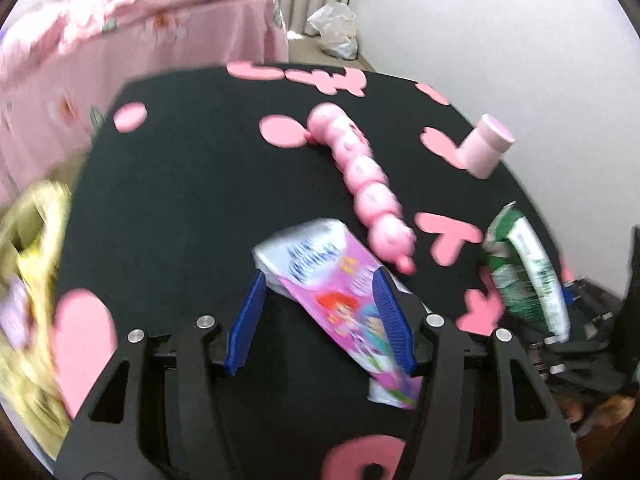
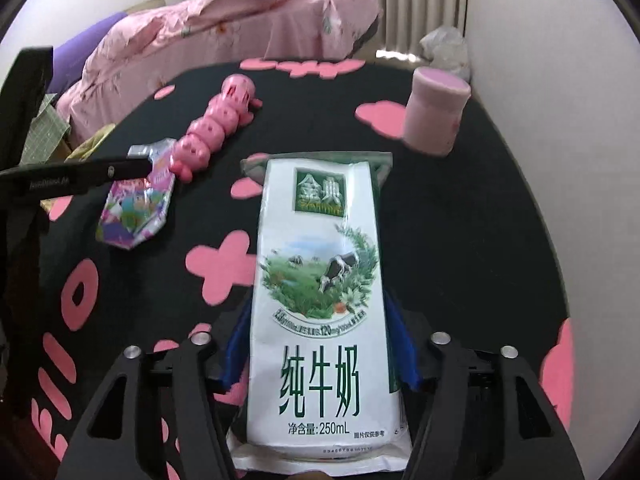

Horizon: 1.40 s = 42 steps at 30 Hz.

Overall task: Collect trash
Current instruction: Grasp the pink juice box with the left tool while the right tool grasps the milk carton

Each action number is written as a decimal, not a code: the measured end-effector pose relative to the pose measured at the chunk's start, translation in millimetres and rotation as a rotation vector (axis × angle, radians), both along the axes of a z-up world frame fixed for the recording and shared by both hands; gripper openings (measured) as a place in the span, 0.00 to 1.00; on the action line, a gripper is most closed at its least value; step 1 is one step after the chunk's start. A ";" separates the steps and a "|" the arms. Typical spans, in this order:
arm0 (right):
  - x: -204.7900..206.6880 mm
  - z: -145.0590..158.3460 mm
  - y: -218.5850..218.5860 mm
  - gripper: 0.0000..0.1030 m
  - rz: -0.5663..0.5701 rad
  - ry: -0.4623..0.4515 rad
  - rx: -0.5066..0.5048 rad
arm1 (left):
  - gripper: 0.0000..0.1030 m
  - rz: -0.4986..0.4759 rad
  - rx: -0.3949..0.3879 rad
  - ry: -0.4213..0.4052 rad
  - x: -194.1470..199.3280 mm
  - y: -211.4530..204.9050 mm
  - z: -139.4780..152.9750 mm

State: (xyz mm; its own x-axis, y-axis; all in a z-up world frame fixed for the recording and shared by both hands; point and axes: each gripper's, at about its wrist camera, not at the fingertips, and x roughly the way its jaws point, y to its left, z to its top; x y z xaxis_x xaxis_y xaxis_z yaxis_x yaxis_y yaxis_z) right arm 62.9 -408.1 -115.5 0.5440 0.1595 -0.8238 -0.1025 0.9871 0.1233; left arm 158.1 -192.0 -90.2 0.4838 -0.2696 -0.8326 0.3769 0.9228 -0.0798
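Note:
A pink juice carton (image 1: 344, 312) with cartoon figures lies slantwise between the blue pads of my left gripper (image 1: 320, 272), which is shut on it. In the right wrist view that carton (image 2: 134, 212) hangs under a black finger (image 2: 100, 172) of the left gripper. A green and white milk carton (image 2: 320, 280), flattened, fills the space between my right gripper's (image 2: 320, 302) blue pads, and both its long edges meet them. From the left wrist it shows blurred at the table's right edge (image 1: 524, 268).
The round table has a black cloth (image 2: 460, 220) with pink shapes. On it lie a pink caterpillar toy (image 1: 360, 176) and a pink jar (image 2: 434, 112). Pink bedding (image 2: 240, 20) and a white plastic bag (image 1: 334, 30) are behind. Dark clutter (image 1: 580, 340) sits off the right edge.

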 end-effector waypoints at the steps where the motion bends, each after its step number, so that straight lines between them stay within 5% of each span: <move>1: 0.2 -0.8 -2.2 0.55 -0.005 0.002 0.023 | 0.52 -0.005 0.024 -0.015 1.9 3.5 1.2; 10: 3.8 -0.8 -11.5 0.56 -0.042 0.028 0.129 | 0.51 0.004 0.099 -0.058 7.7 21.9 10.7; 16: 2.0 1.3 -7.1 0.56 -0.024 0.041 0.083 | 0.52 -0.018 -0.072 0.076 -23.3 15.7 10.8; 18: -2.7 6.4 -11.8 0.56 -0.043 0.017 0.100 | 0.52 -0.074 -0.037 0.054 -42.8 0.7 8.1; 23: -14.4 32.6 -13.4 0.56 -0.044 -0.102 0.070 | 0.52 -0.127 0.205 -0.116 -59.6 -30.3 -0.9; 30: 18.6 24.9 -4.5 0.56 0.031 0.009 0.034 | 0.52 -0.033 0.238 -0.116 -40.1 15.6 0.3; 33: 35.0 18.9 -1.4 0.56 0.030 0.050 0.015 | 0.52 -0.021 0.139 -0.064 -29.8 36.7 7.4; 36: 53.2 14.3 4.3 0.54 0.062 0.080 0.016 | 0.52 -0.009 -0.055 0.013 -20.5 53.8 18.4; 42: 60.0 38.1 15.5 0.50 0.126 -0.005 -0.022 | 0.52 0.074 -0.109 0.059 -5.0 53.4 18.8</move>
